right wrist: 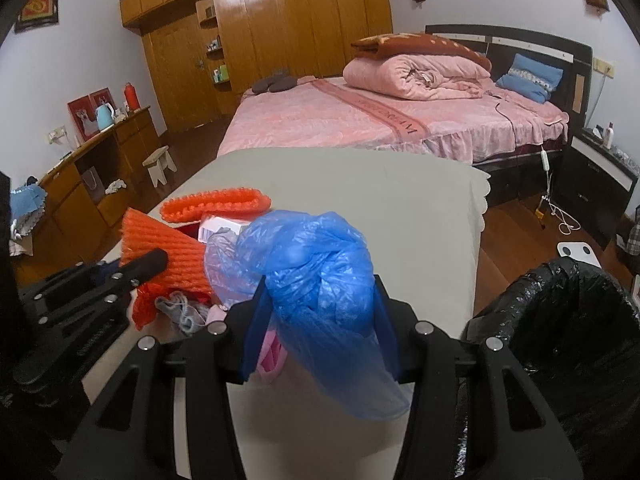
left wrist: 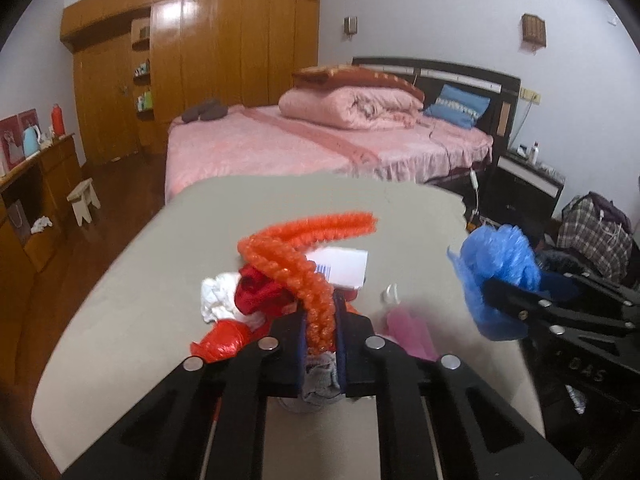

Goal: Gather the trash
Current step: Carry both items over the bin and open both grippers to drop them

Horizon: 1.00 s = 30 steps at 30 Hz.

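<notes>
My left gripper (left wrist: 320, 320) pinches the bumpy orange net (left wrist: 304, 256) over the trash pile on the grey table (left wrist: 132, 300). My right gripper (right wrist: 320, 312) squeezes the crinkly blue plastic bag (right wrist: 316, 264), beside the black-lined bin (right wrist: 568, 320).

Trash pile (right wrist: 192, 264) crowding the table's (right wrist: 360, 192) near left, bare surface beyond, black-lined bin (right wrist: 568, 320) right

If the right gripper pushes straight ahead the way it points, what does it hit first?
Probably nothing solid soon: the right gripper, shut on the blue bag, points over bare table cloth, with the bed beyond. Depth is unclear.
</notes>
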### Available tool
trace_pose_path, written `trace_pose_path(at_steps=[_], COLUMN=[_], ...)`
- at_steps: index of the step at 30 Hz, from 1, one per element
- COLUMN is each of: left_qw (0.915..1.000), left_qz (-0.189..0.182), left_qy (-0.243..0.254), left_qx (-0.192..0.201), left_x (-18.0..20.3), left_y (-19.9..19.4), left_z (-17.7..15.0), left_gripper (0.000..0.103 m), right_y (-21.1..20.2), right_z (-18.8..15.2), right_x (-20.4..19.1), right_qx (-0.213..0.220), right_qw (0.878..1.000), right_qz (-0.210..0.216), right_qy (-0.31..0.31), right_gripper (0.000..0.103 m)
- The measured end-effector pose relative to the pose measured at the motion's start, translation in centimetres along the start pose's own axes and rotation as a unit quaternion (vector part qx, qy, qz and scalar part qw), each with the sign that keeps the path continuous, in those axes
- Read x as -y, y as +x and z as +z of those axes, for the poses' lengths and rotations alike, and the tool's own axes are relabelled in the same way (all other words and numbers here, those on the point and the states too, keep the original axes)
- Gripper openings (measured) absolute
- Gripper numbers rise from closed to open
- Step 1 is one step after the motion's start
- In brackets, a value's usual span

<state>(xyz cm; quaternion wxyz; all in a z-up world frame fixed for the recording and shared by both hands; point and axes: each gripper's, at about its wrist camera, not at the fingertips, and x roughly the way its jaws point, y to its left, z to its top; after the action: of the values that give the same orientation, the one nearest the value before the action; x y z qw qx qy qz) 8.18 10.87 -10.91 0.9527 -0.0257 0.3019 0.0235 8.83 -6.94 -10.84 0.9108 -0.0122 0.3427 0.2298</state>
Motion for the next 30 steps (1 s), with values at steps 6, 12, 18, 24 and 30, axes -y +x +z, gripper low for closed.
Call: trace_pose_path(at_steps=[6, 12, 18, 24, 30], left_qw=[0.9993, 0.9970, 0.9943, 0.9898, 0.9817], left_qz=[-0.010, -0.032, -0.065, -0.112, -0.156], left_qy=[0.003, 0.015, 0.037, 0.059, 0.092], left_qx=[0.037, 0.069, 0.076, 0.066, 0.058], left_x=[0.5, 2.5, 5.7, 9.5, 13.7], left_y=[-3.3, -6.3, -6.9, -6.3, -5.6], left_z=[1.2, 2.3, 3.1, 3.2, 2.8], left_gripper=[0.011, 0.011, 0.011, 0.011, 0.011], right_y=[-2.3, -5.3, -8.4, -10.8, -12.7], right_z=[0.3, 0.8, 0.0, -1.6, -3.8], right_x=[0.3, 1.5, 3.7, 6.8, 10.0], right_qx=[0.020, 0.043, 0.054, 0.051, 0.048], right_qw=[1.000, 0.999, 0.997, 0.994, 0.988], right_qz=[-0.002, -0.013, -0.039, -0.079, -0.122], right_qy=[0.006, 0.018, 0.032, 0.056, 0.083], right_gripper=[0.047, 0.047, 0.047, 0.047, 0.047])
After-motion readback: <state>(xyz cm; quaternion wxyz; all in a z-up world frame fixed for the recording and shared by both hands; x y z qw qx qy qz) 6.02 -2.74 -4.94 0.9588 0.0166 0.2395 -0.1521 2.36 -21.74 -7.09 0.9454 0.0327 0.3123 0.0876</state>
